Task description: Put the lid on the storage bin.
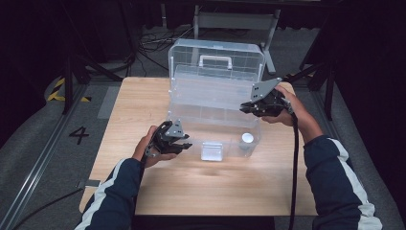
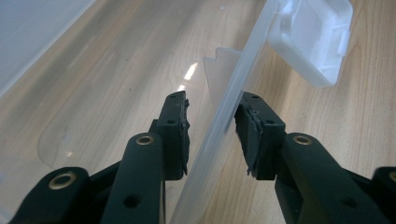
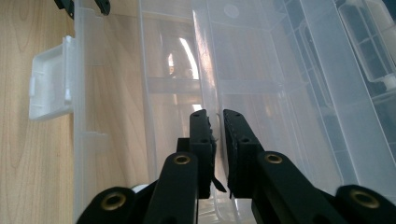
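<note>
The clear plastic box [image 1: 215,103] is standing open on the table [image 1: 143,187]. The left gripper [image 2: 212,128] is straddling its front wall, jaws spread. The right gripper [image 3: 218,140] is pinching an inner wall. Pulling unevenly could be twisting the thin plastic or tipping the box.

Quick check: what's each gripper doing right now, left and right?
Left gripper: open, jaws astride the clear box's front wall, pads not pressing.
Right gripper: shut on the box's inner tray wall.

Between the matt black tongs [image 2: 212,133] stands the clear, glossy plastic box [image 2: 219,121] wall; beneath them lies a smooth, pale wood-grain worktop [image 2: 327,112].
</note>
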Tool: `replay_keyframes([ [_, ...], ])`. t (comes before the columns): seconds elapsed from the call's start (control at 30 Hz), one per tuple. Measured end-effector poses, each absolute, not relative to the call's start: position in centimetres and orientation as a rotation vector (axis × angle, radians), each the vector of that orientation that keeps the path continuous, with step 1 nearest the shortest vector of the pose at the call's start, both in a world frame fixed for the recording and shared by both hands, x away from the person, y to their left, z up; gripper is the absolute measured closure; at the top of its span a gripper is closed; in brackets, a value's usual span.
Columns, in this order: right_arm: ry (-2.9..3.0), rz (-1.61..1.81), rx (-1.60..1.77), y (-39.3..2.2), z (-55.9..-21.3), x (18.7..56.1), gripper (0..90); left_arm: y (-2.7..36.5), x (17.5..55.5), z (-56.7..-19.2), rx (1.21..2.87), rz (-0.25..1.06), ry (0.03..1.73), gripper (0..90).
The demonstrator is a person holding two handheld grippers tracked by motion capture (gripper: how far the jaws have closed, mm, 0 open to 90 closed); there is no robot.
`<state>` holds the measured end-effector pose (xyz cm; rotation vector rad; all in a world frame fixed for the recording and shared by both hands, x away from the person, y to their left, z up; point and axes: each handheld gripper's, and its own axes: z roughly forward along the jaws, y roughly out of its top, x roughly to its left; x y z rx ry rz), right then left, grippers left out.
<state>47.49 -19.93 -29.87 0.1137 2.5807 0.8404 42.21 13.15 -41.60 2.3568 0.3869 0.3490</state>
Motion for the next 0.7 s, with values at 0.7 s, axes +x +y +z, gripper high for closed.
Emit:
replay_keyframes([
  [0.7, 2.565, 0.873, 0.111, -20.32, -30.52, 46.58, 83.2, 13.28, 42.10, -41.76, 2.339, 0.373, 0.359, 63.9],
])
